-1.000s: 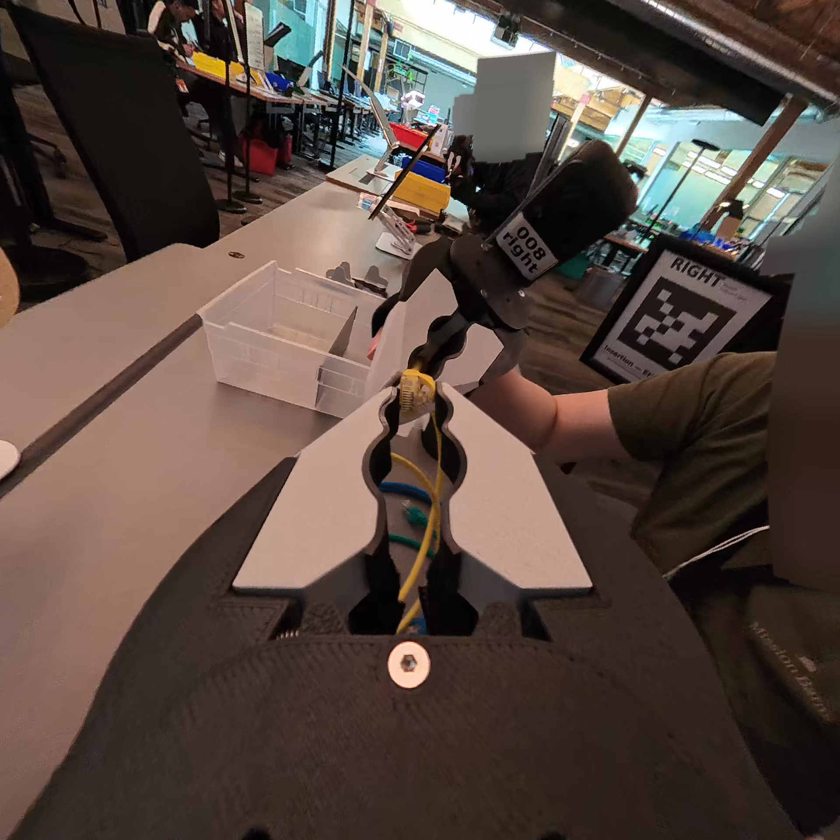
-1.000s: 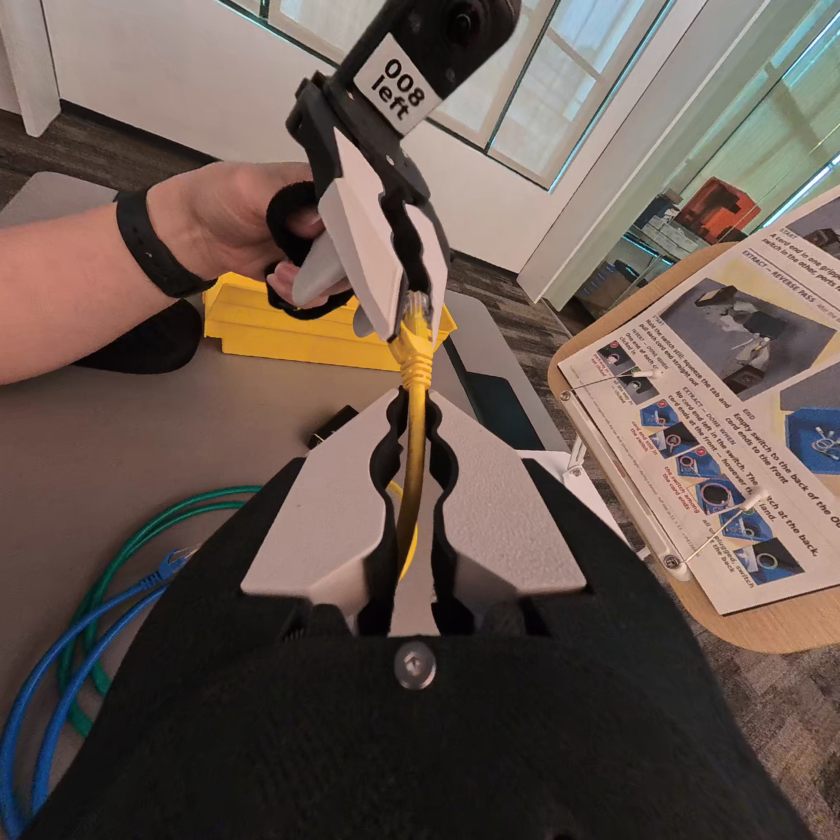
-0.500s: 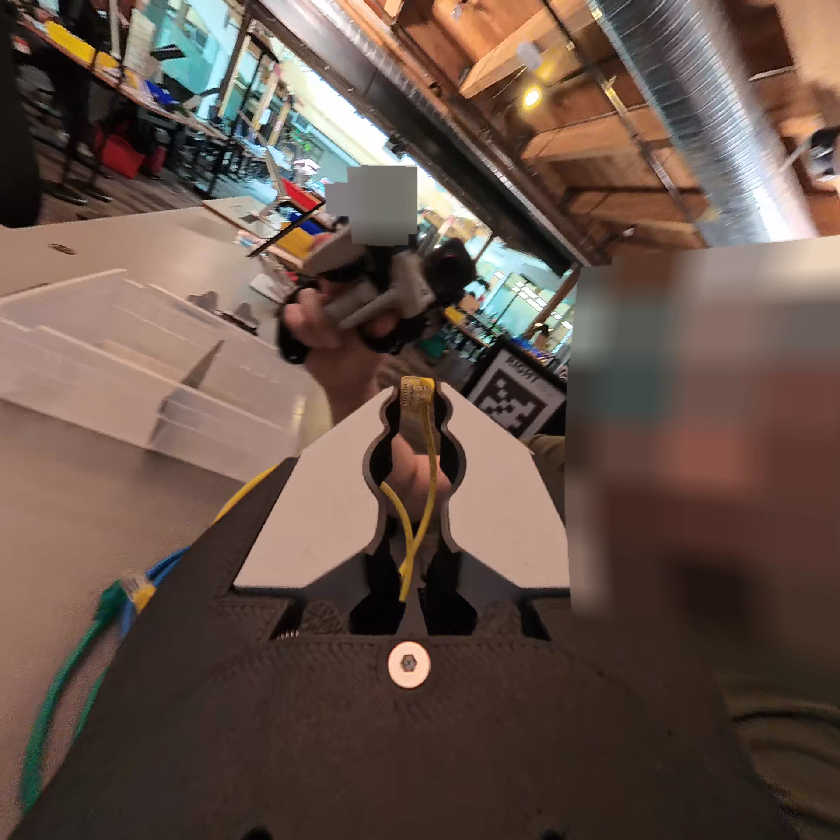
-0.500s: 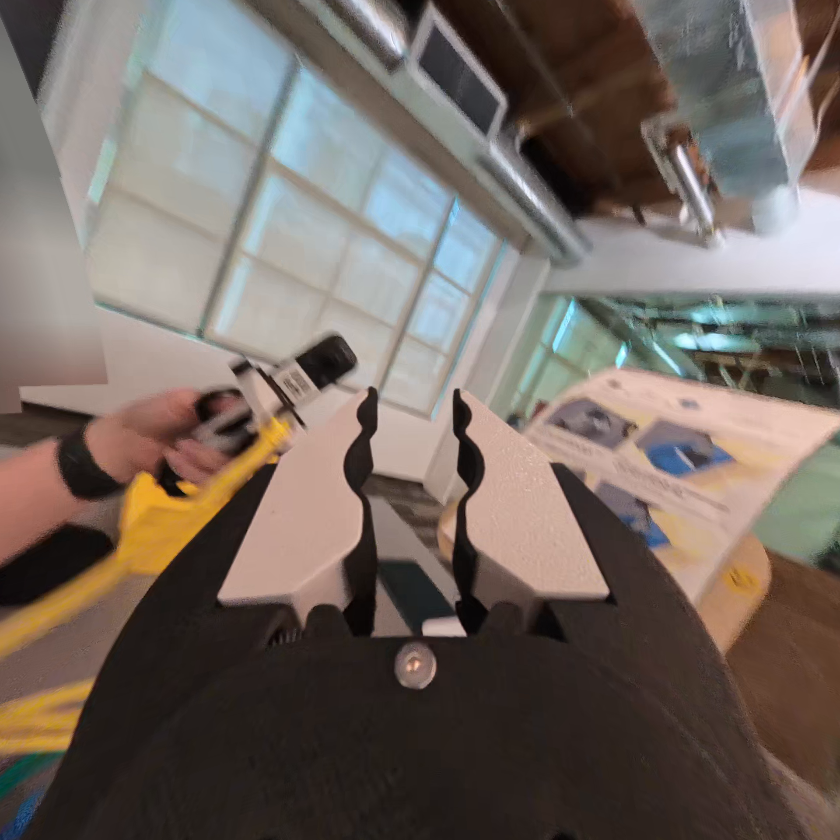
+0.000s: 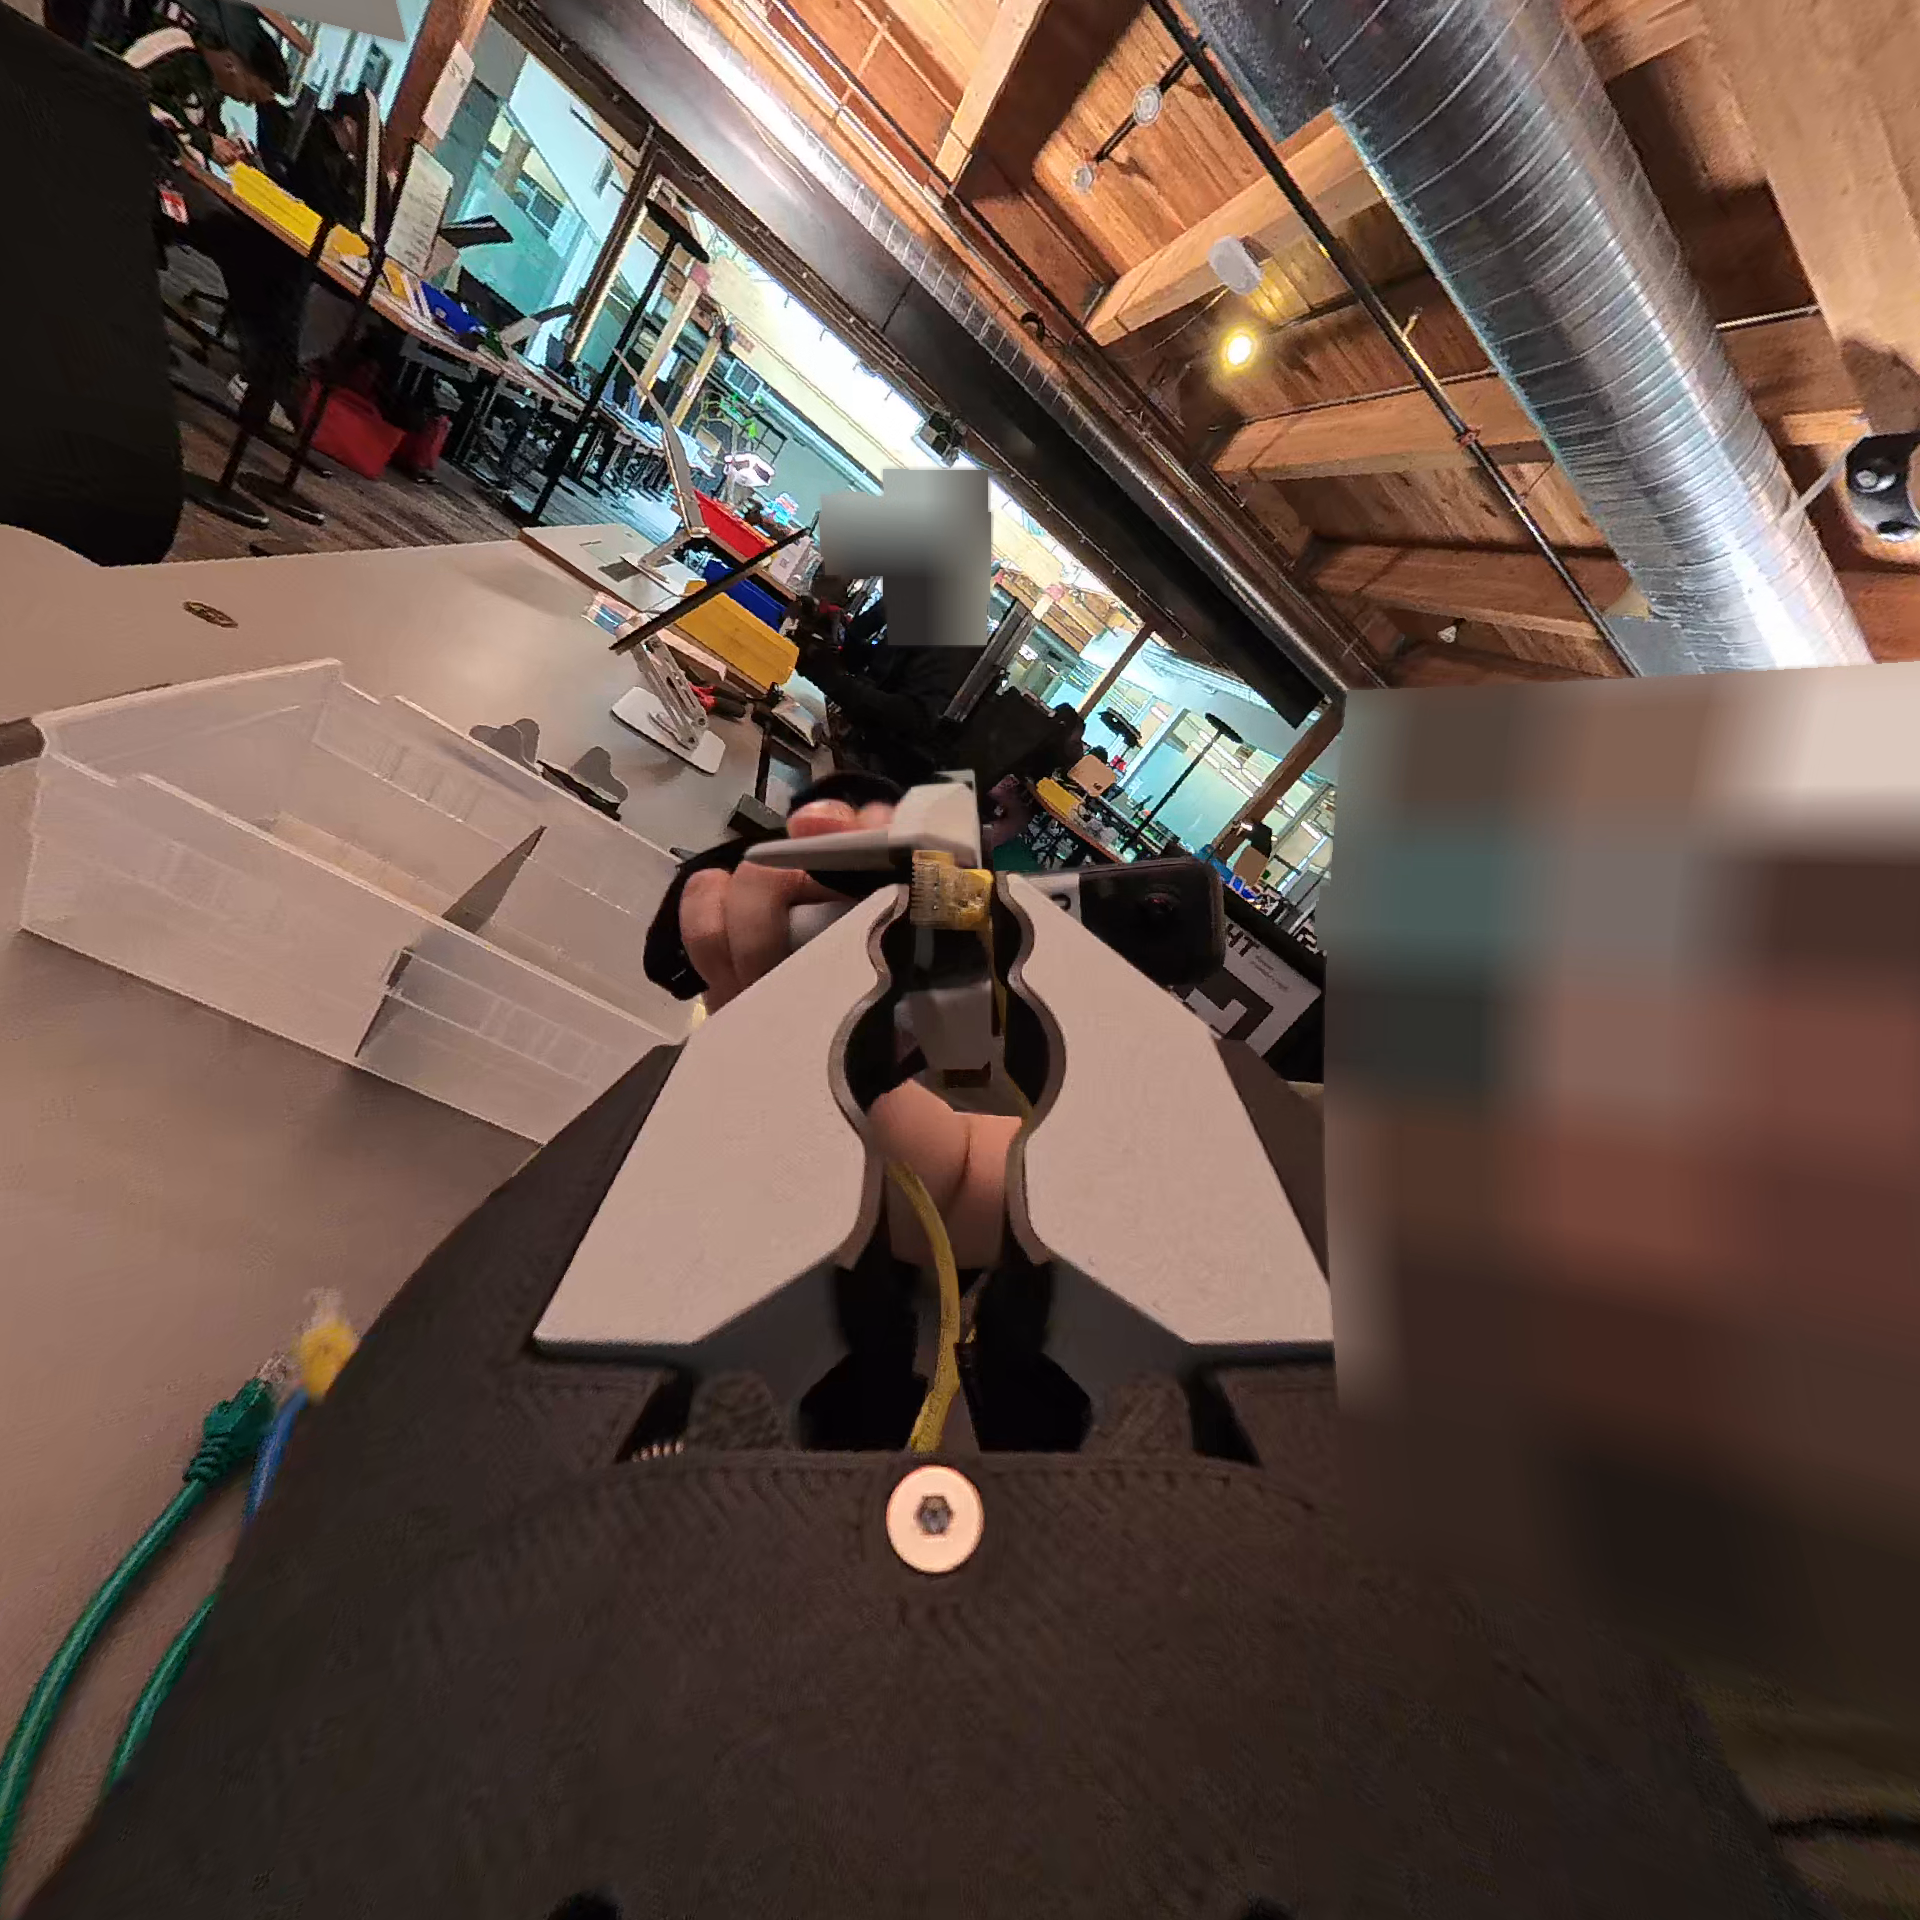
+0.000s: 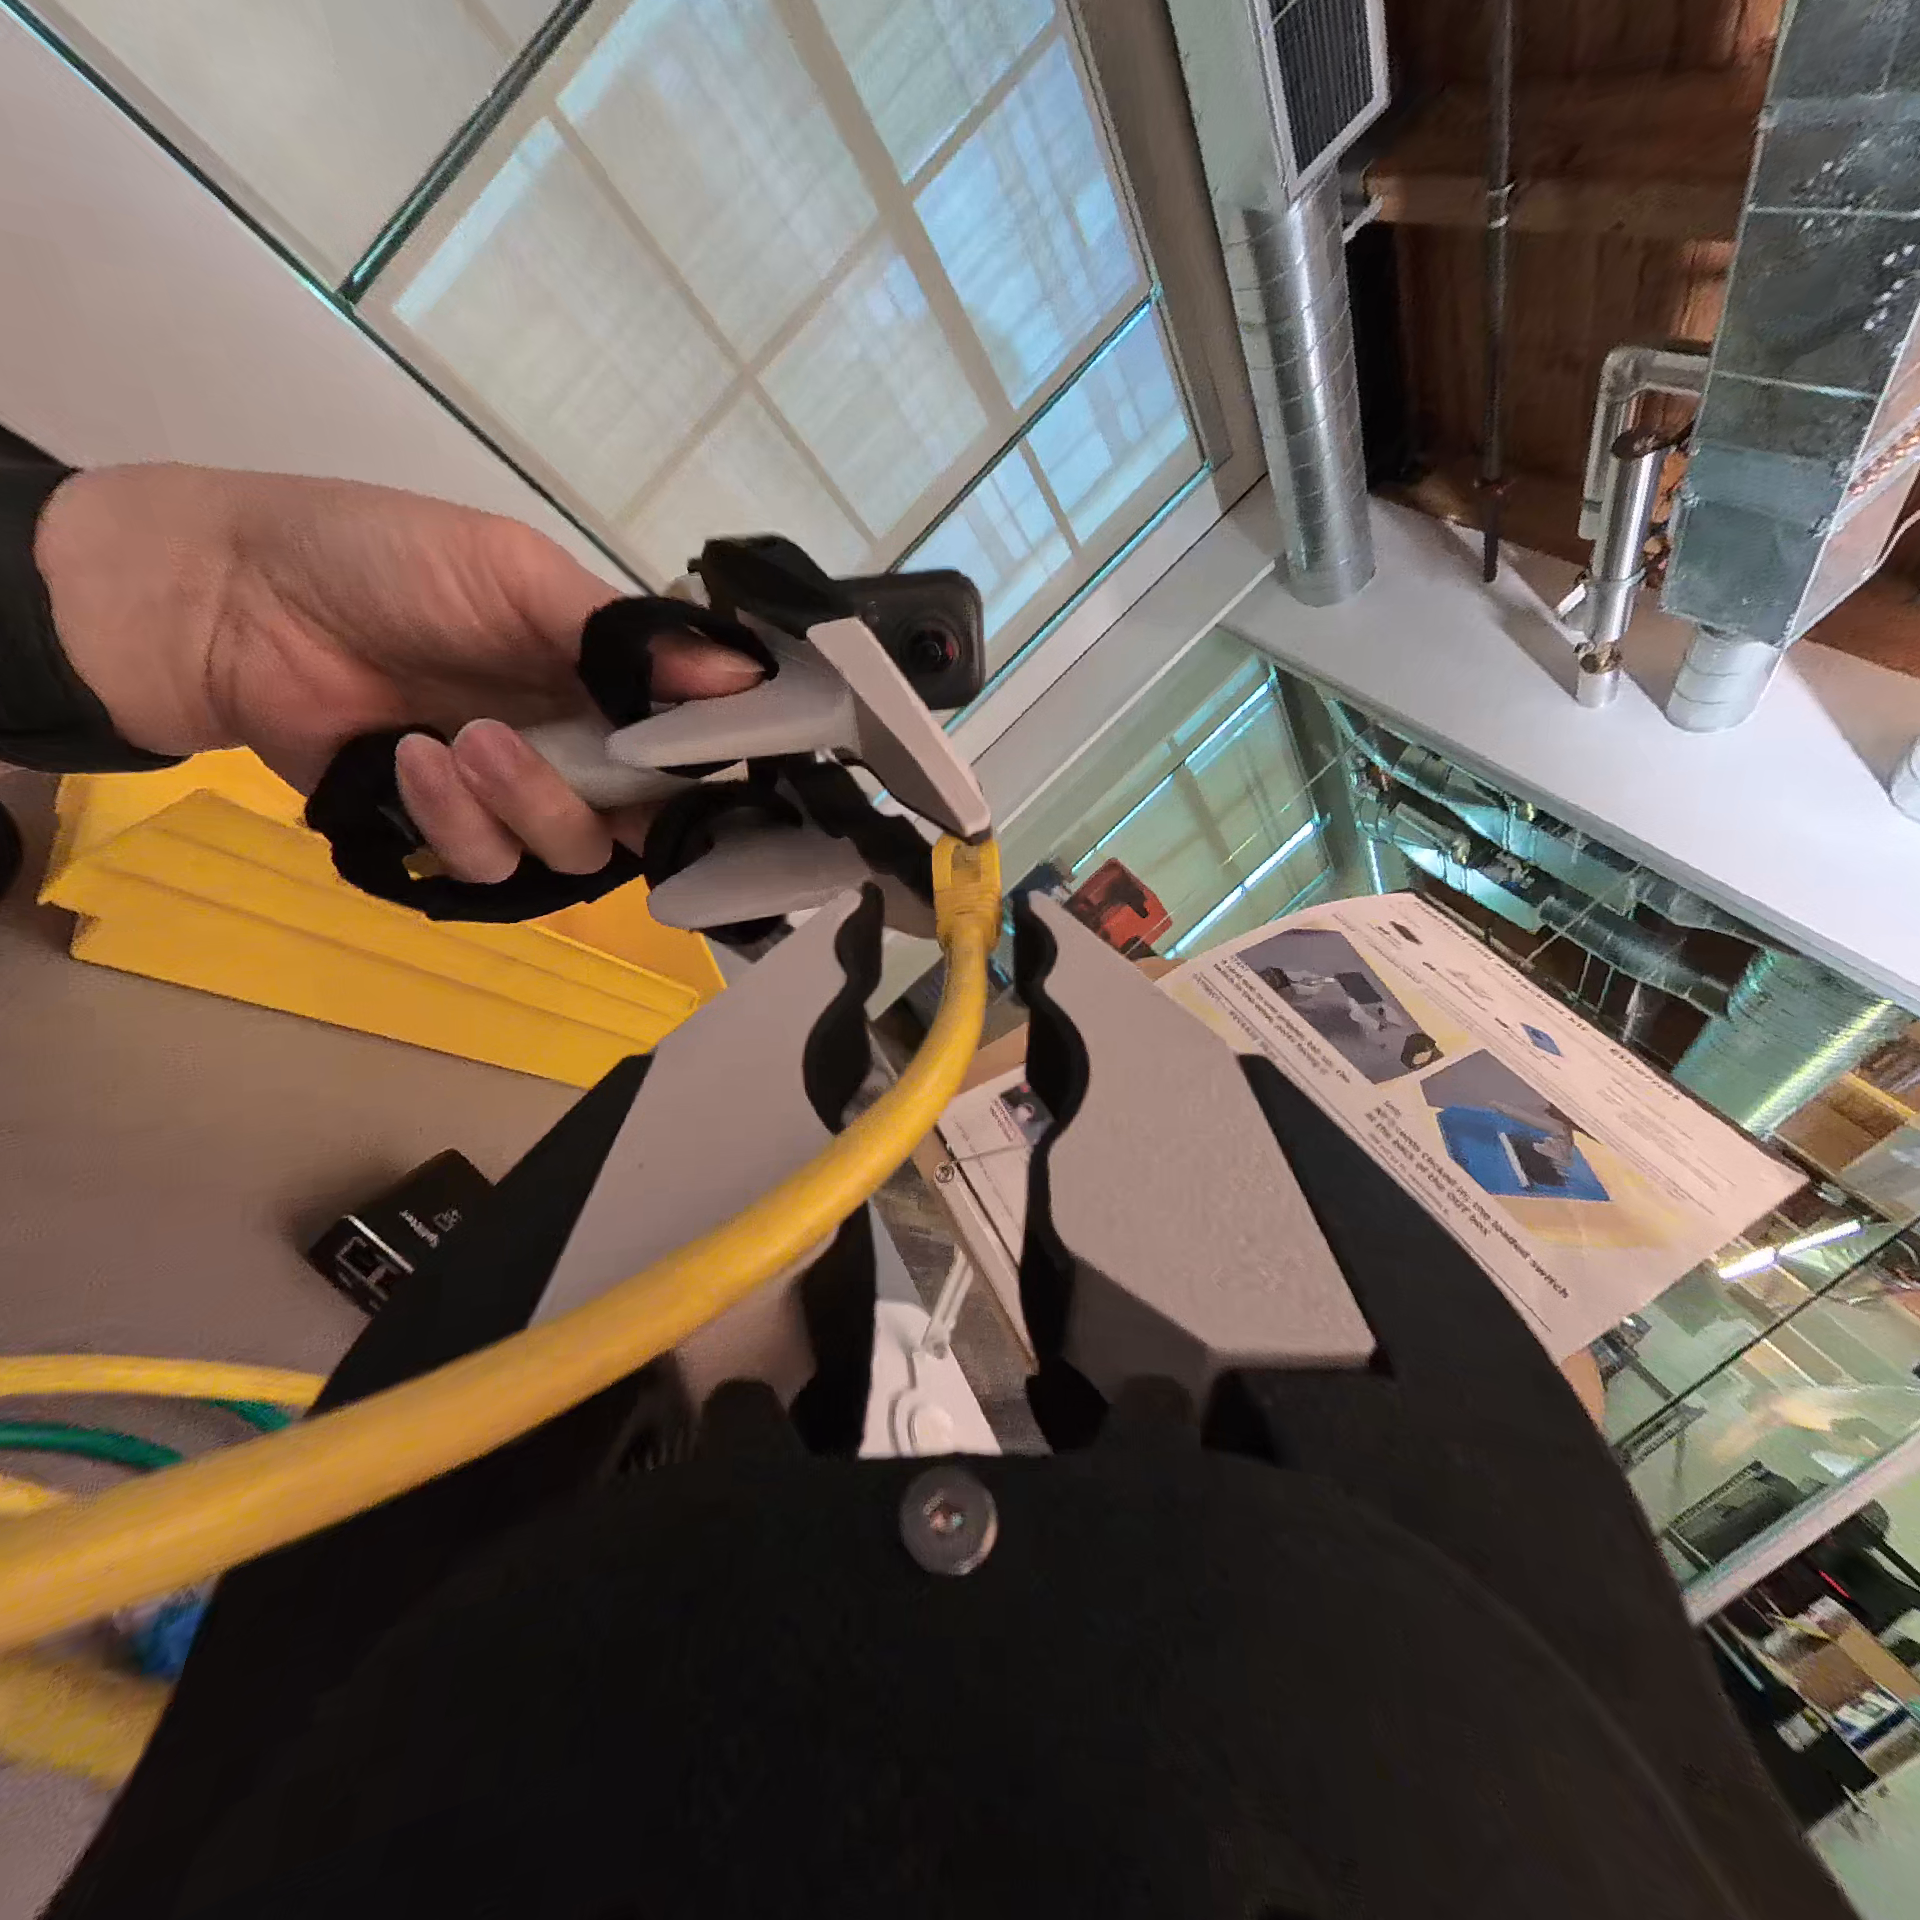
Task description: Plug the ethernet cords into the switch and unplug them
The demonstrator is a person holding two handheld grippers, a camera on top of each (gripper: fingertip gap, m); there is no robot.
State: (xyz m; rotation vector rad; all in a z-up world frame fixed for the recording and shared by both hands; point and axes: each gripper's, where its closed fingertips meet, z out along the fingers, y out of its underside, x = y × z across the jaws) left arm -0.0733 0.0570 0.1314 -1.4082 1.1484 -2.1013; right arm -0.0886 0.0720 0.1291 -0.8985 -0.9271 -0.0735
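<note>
My left gripper (image 5: pixel 951 899) is shut on the yellow ethernet plug (image 5: pixel 940 899) at its fingertips and holds it in the air. The yellow cord (image 6: pixel 727 1226) hangs from the plug down to the table. My right gripper (image 6: pixel 943 904) is open, its tips on either side of the plug (image 6: pixel 966 873) and cord, just below the left gripper (image 6: pixel 961 842). The black switch (image 6: pixel 400 1231) lies on the table, apart from both grippers. A green cord (image 5: pixel 156 1538) and a blue cord (image 5: pixel 272 1429) lie loose on the table.
A clear divided plastic bin (image 5: pixel 312 883) stands on the table at the left. A yellow bin (image 6: pixel 312 935) sits behind the switch. An instruction sheet on a stand (image 6: pixel 1455 1091) is at the right. The person's hands hold both grippers. My two grippers' fingertips are within a few centimetres of each other.
My right gripper let go of the yellow cord and opened, then came back with its tips beside the plug. Both views tilted upward. My left gripper kept hold of the plug.
</note>
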